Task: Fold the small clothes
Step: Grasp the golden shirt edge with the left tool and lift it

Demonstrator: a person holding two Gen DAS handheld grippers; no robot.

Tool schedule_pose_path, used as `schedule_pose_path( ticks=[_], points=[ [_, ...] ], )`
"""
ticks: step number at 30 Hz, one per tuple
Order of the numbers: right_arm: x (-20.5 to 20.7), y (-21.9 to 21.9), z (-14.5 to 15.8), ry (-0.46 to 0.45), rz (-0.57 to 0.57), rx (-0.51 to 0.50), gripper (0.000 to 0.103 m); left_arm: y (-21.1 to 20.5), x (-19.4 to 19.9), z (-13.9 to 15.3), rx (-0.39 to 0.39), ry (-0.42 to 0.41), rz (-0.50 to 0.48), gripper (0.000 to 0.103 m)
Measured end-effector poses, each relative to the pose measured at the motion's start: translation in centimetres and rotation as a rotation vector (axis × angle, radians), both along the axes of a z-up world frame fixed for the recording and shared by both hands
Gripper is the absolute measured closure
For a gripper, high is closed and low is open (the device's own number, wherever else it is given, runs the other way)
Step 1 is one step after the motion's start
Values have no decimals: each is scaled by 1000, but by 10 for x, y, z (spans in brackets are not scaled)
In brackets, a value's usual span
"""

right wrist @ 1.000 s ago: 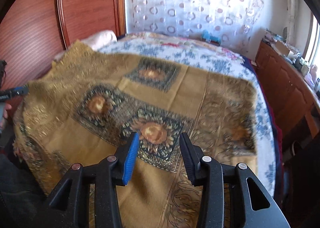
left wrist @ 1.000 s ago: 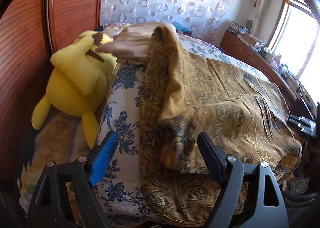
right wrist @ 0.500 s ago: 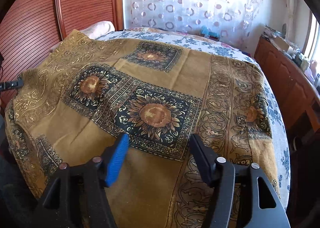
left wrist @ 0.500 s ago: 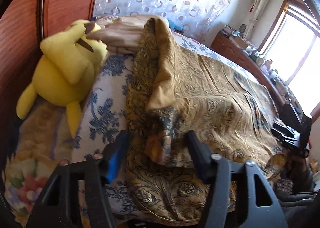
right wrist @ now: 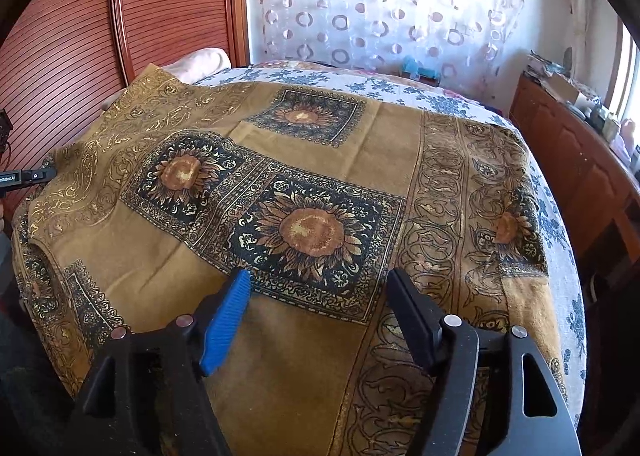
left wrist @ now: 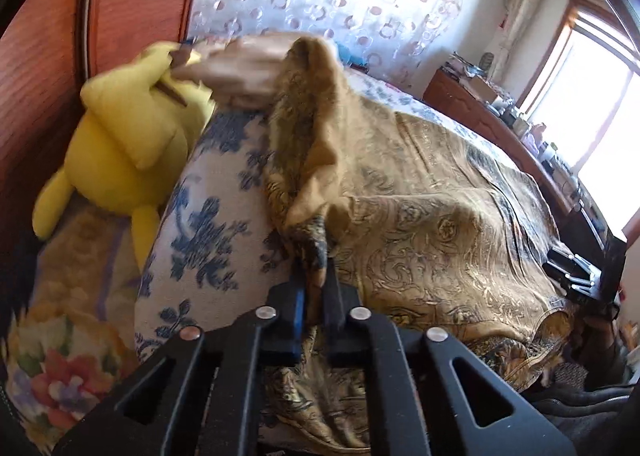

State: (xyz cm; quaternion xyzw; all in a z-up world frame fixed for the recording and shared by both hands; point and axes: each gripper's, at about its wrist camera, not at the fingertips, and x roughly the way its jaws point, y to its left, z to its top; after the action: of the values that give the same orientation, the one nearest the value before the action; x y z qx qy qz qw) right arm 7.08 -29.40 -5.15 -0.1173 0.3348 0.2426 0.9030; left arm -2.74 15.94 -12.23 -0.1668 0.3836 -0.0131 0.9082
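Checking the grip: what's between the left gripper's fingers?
A bunched fold of the gold patterned cloth, pinched by the left gripper; left wrist view.

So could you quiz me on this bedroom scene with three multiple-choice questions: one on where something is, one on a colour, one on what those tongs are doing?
1. Where does the plush toy lie?
A. Beside the bed, by the wooden headboard
B. On the dresser
C. On the windowsill

2. What colour is that toy?
A. Red
B. Yellow
C. Green

3. How do the left tongs stand?
A. Wide open above the bed
B. Shut on a pillow
C. Shut on the gold patterned cloth

Answers: A, it sits left of the floral bedcover against the wood; B, its body is plainly yellow; C, a fold of the cloth is pinched between the tongs.
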Motion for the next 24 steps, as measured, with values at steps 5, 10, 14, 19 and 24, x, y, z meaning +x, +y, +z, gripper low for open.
schedule_pose_path(
  ticks=[5,10,14,19,24],
  points=[
    [0,-1,1,5,2,7,30,-16,8,40,-1,-102,-38,97],
    [3,-9,5,42,-8,48,30,-46,27,89,-5,-208,-146,98],
    [3,-20,9,48,-35,80,30,-82,48,124,-3,-273,-256,98],
    [-1,-38,16,34,-61,128,30,-140,76,158,12,-333,-408,98],
    [-9,-53,22,7,-89,157,30,-198,101,177,75,-365,-540,98]
  ],
)
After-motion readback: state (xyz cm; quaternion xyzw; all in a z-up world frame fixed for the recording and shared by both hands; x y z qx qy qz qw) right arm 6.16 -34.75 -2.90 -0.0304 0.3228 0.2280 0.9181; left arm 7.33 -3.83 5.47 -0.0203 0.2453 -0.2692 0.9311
